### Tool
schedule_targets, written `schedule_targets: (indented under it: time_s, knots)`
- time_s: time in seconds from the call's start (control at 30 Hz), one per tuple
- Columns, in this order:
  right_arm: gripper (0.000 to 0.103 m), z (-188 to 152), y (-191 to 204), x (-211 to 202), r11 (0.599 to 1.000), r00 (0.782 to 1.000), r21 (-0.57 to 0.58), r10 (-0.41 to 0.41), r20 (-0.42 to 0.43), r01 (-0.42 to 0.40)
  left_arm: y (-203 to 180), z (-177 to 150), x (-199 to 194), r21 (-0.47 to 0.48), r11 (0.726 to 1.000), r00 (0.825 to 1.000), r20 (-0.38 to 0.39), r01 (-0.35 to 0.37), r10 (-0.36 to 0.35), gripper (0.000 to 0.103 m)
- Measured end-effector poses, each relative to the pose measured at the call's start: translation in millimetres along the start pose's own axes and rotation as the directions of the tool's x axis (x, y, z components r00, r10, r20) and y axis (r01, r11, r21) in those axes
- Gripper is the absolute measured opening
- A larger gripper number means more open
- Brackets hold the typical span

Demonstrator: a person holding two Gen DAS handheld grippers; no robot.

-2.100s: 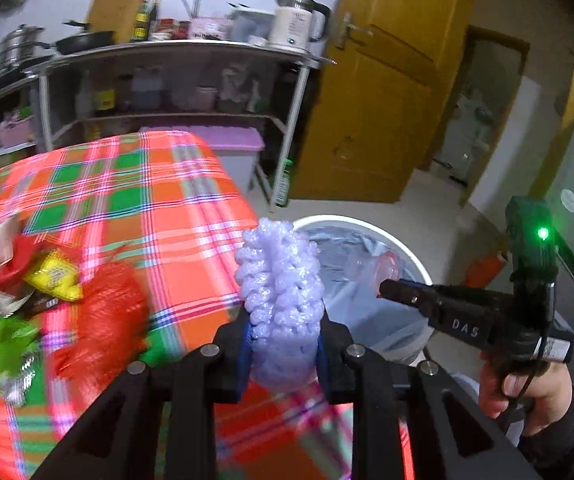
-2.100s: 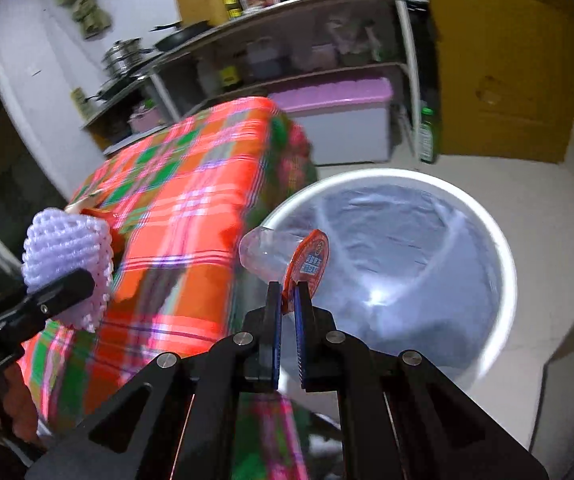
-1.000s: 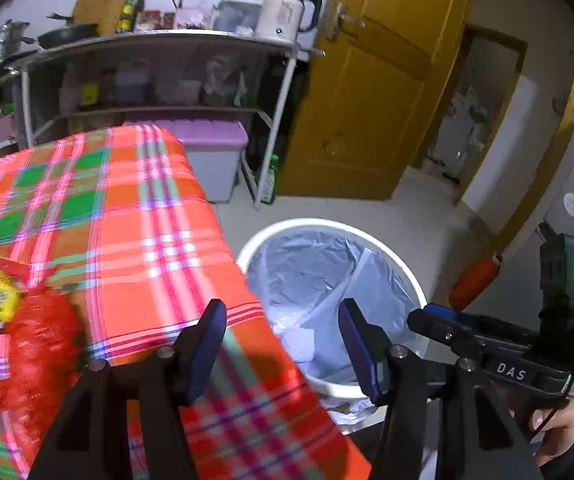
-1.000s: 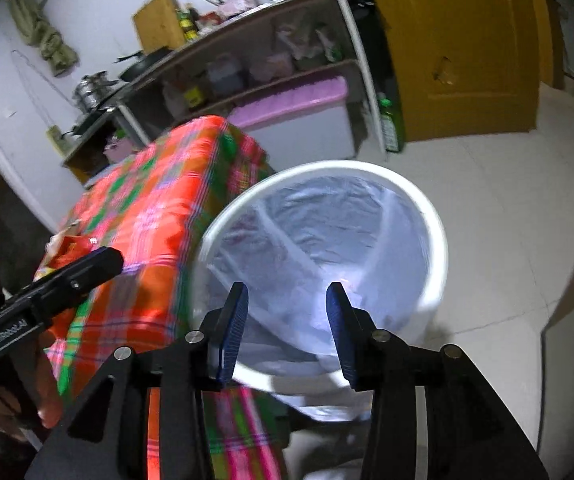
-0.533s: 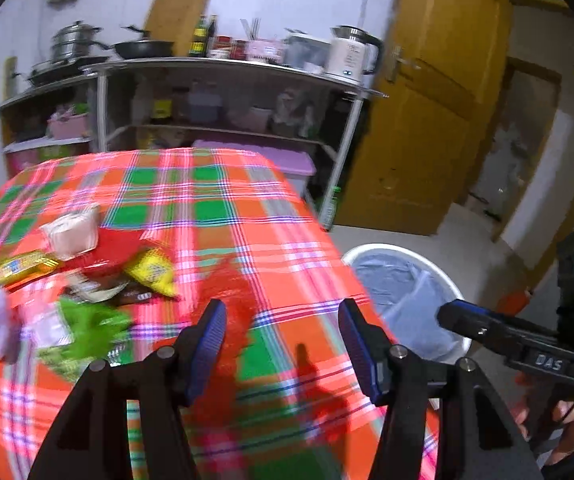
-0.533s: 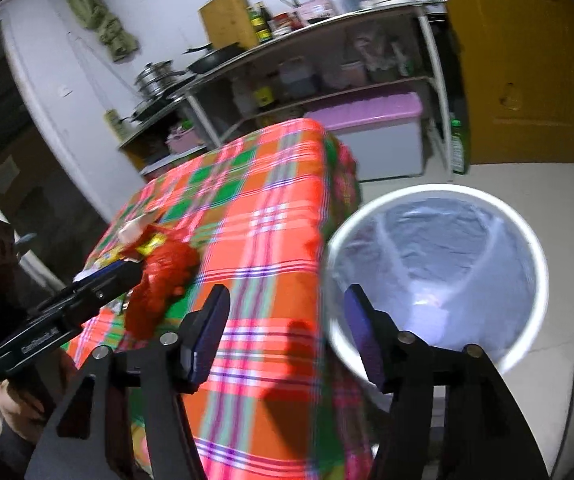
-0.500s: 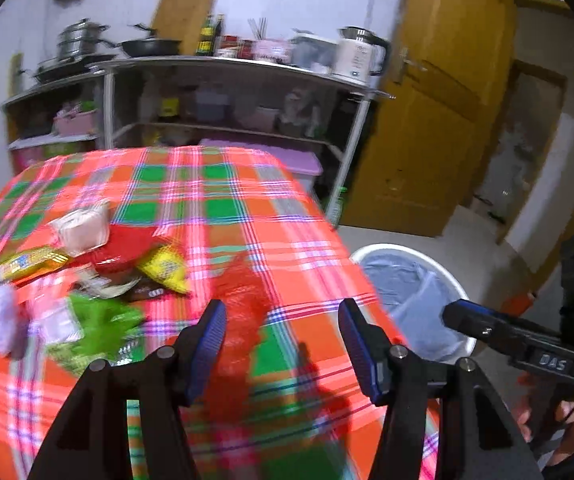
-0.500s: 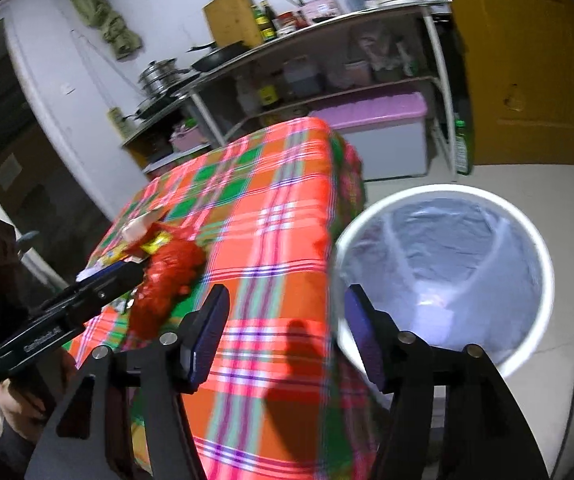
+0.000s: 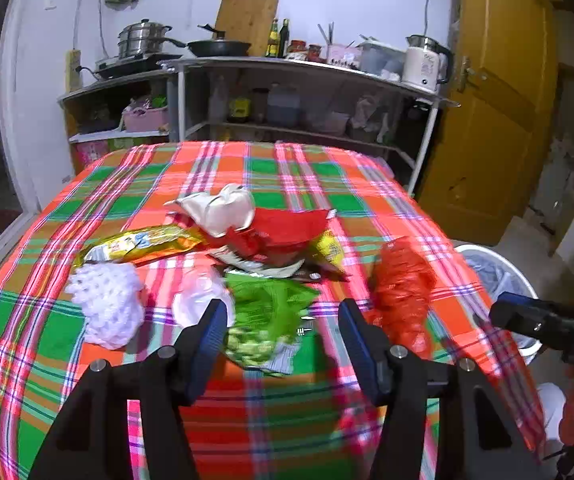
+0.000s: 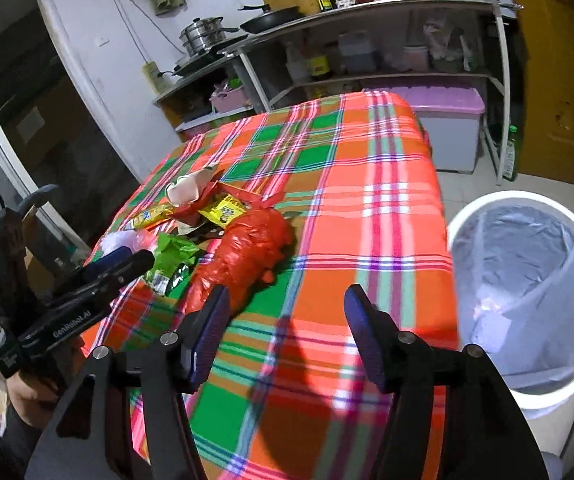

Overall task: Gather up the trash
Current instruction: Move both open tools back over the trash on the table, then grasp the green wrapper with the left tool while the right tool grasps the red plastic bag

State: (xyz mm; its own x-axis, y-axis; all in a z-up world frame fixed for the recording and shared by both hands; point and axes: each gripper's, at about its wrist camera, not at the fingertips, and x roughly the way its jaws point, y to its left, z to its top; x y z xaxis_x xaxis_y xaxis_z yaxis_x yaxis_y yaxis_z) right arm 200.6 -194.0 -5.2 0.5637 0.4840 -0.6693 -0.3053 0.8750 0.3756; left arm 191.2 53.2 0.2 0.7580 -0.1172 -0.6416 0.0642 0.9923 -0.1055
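A heap of trash lies on the plaid tablecloth (image 9: 295, 184): a white foam net (image 9: 107, 304), a yellow snack wrapper (image 9: 143, 242), a white crumpled bag (image 9: 219, 212), red packaging (image 9: 287, 228), a green wrapper (image 9: 267, 312) and a red plastic bag (image 9: 403, 292) (image 10: 243, 256). My left gripper (image 9: 283, 336) is open and empty, just above the green wrapper. My right gripper (image 10: 287, 320) is open and empty over the table's near right part, beside the red bag. The white bin with a liner (image 10: 527, 280) stands on the floor right of the table.
A metal shelf unit (image 9: 307, 92) with pots, bottles and a kettle stands behind the table. A purple-lidded storage box (image 10: 447, 120) sits under it. A yellow door (image 9: 499, 112) is at the right. The bin also shows in the left wrist view (image 9: 495, 272).
Both grippers let go of their trash over the bin and opened. They then swung left, back over the table; the left one now faces the trash heap.
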Motion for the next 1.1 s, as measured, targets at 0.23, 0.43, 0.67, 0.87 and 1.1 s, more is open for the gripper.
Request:
schedule_targets:
  time_s: [0.23, 0.43, 0.67, 0.87, 1.1]
  knots:
    - [0.060, 6, 16, 28, 0.999, 0.999, 0.025, 0.025, -0.044, -0.024, 11, -6, 23, 0.018, 1.000, 0.998, -0.069, -0.012, 0.013, 0.044]
    - [0.060, 8, 27, 53, 0.998, 0.995, 0.049, 0.042, -0.086, -0.038, 7, -9, 30, 0.041, 0.999, 0.996, -0.090, 0.010, -0.007, 0.036]
    - [0.055, 6, 37, 72, 0.998, 0.990, 0.053, 0.042, -0.131, -0.035, 2, -11, 33, 0.048, 0.998, 0.994, -0.101, 0.039, -0.034, 0.026]
    - [0.036, 4, 44, 70, 0.999, 0.991, 0.011, 0.045, -0.125, -0.044, 2, -10, 27, 0.037, 0.997, 0.995, -0.080, 0.064, -0.061, 0.018]
    - [0.034, 3, 43, 55, 0.998, 0.994, -0.005, 0.061, -0.093, -0.062, 2, -6, 17, 0.009, 0.996, 0.994, -0.057, 0.091, -0.090, 0.014]
